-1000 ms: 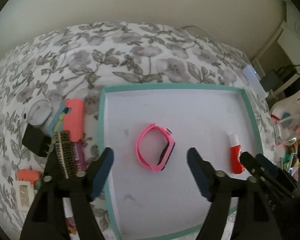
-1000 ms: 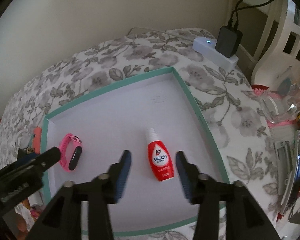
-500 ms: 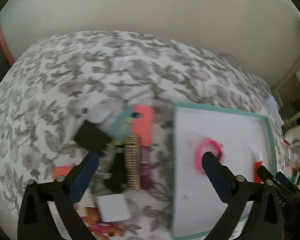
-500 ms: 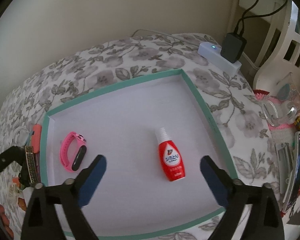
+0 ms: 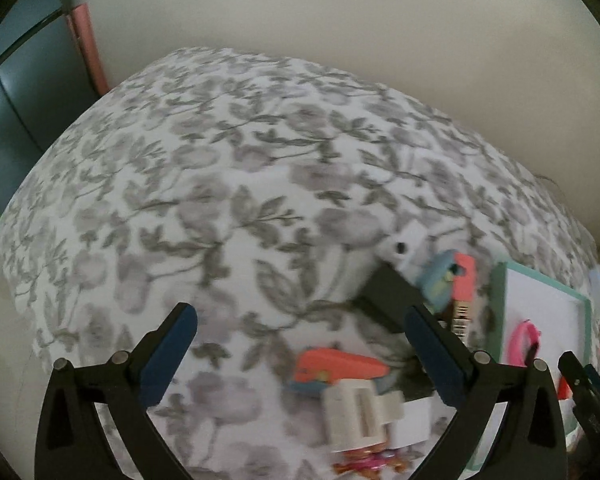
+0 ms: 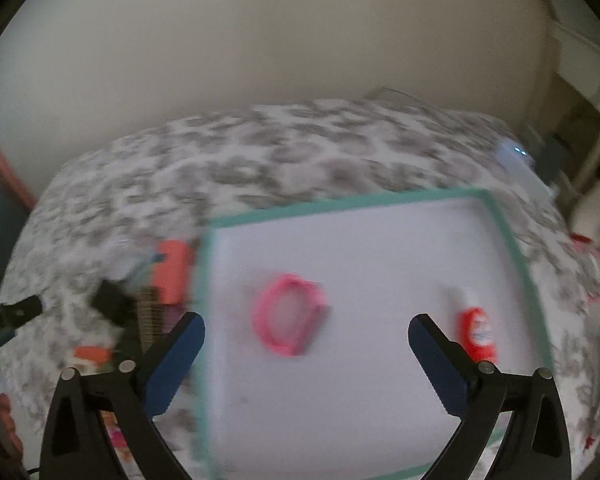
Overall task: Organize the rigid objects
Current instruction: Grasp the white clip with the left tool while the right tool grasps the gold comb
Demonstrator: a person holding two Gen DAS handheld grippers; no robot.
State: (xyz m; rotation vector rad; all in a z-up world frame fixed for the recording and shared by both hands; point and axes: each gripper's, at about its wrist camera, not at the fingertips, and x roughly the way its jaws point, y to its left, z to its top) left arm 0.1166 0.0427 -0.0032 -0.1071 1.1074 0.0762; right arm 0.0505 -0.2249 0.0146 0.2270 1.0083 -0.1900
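Left gripper (image 5: 300, 354) over the flowered cloth (image 5: 228, 184), fingers spread wide, nothing between the pads; a blurred heap of small items just past its right finger: black block (image 5: 388, 294), coral case (image 5: 464, 282), white clip (image 5: 360, 410). Right gripper (image 6: 306, 354) over the teal-rimmed tray (image 6: 516, 248), jaws fully apart and empty; pink wristband (image 6: 288, 316) lies on the tray floor between the fingers; red bottle (image 6: 478, 332) lies beside the right finger near the tray's right wall.
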